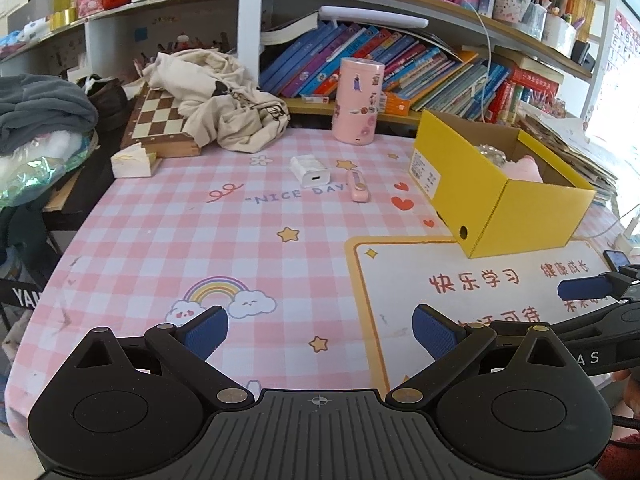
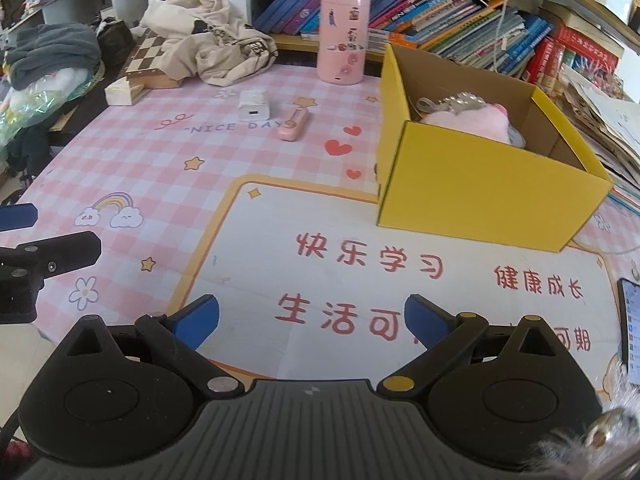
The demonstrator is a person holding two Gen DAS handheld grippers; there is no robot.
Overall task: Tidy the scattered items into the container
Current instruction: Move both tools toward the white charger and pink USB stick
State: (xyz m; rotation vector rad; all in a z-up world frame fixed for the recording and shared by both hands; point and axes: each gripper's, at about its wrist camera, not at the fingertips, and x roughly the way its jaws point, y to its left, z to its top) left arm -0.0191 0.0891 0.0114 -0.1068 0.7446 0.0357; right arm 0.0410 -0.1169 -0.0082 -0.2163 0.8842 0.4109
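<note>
Both grippers' fingers stood open, empty; pink clip lay far ahead beside white charger, long axis near-to-far; left gripper nearer.

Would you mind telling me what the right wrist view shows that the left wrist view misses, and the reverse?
Only the right wrist view: the box's contents clearly, a pink plush toy under a beaded keychain. Only the left wrist view: the upper shelf with its pen holders. Both share the yellow box, white charger, pink utility knife and pink tin.
</note>
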